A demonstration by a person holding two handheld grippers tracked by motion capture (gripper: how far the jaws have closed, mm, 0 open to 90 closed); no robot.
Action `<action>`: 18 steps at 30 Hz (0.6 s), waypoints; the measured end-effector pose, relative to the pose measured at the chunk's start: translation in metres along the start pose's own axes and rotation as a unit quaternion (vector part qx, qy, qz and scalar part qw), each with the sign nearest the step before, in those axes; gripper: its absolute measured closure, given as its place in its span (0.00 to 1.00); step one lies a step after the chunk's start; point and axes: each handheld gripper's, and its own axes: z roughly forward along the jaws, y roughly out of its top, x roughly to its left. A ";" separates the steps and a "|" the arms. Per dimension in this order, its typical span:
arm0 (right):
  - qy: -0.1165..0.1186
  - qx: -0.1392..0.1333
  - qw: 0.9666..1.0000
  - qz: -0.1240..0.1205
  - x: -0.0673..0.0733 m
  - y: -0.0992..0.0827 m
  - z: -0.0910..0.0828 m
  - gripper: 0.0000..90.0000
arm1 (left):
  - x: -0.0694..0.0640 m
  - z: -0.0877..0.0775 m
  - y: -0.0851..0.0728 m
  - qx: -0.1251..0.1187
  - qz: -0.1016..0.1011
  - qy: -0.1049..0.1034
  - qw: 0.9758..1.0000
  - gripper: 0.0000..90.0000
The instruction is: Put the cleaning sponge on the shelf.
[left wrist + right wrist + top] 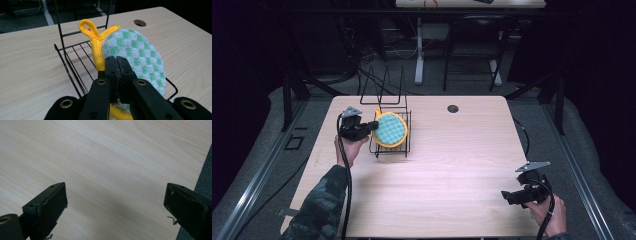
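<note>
A round pot holder (391,129) (135,50), green-and-white checked with a yellow rim and loop, stands on edge in a black wire rack (392,151) (72,72) at the table's back left. My left gripper (373,126) (119,65) comes in from the rack's left side, its jaws pressed together on the pot holder's near edge. Near the table's front right corner my right gripper (507,197) (116,195) hovers low over bare wood. Its jaws stand wide apart with nothing between them.
The light wooden table (452,170) has a small round cable hole (453,108) (139,23) near its back edge. The rack's tall wire uprights (384,85) rise behind the pot holder. Dark floor, cables and table legs lie beyond the table.
</note>
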 end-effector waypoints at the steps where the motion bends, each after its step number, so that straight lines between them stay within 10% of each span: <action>1: 0.000 0.000 1.000 0.000 0.000 0.000 0.000 0.05 | 0.000 0.002 0.000 0.001 0.002 0.000 1.000 0.98; 18: 0.004 0.004 1.000 0.000 0.000 0.000 0.002 0.05 | 0.018 0.028 0.000 0.033 -0.018 0.004 0.999 0.98</action>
